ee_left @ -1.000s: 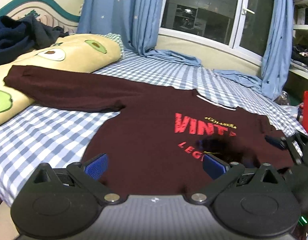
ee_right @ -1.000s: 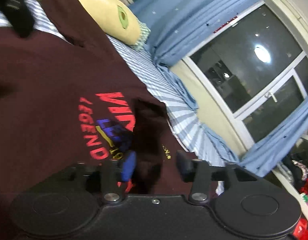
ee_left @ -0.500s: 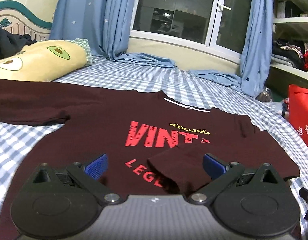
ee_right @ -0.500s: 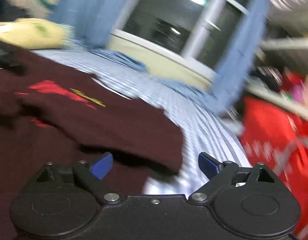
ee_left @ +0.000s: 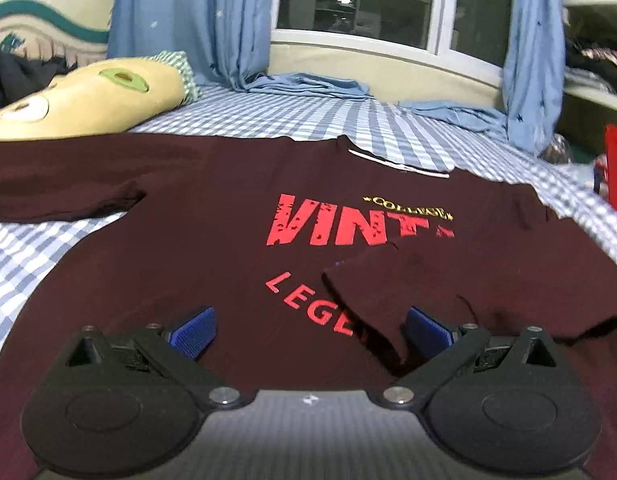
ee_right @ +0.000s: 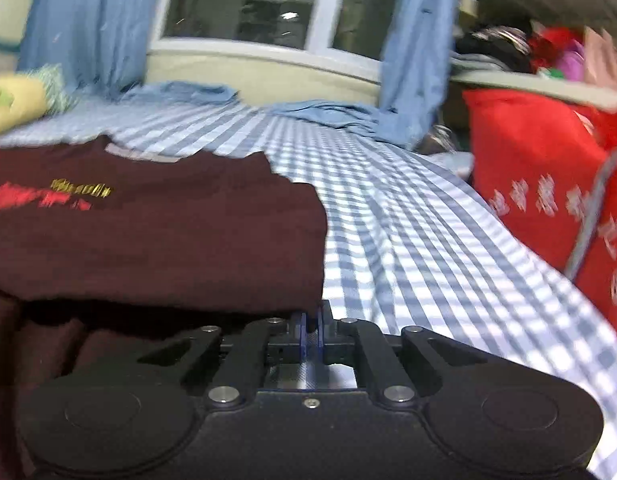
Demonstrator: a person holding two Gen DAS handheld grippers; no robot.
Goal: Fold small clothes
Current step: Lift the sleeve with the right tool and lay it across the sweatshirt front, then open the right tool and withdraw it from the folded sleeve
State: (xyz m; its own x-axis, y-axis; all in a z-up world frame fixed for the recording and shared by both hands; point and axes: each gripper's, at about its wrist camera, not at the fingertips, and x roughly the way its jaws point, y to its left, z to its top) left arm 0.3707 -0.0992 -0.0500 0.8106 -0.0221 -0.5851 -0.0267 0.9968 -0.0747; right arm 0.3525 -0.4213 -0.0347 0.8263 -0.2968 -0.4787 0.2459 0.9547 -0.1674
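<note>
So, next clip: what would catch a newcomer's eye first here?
The dark maroon shirt with red VINT and LEGE lettering, spread across the blue checked bedsheet, with one sleeve already folded in over the print. Next the bright red bag at the bed's right edge, and the avocado-print pillow at far left. The left gripper hovers with jaws open; the right gripper is shut at the shirt's edge.
</note>
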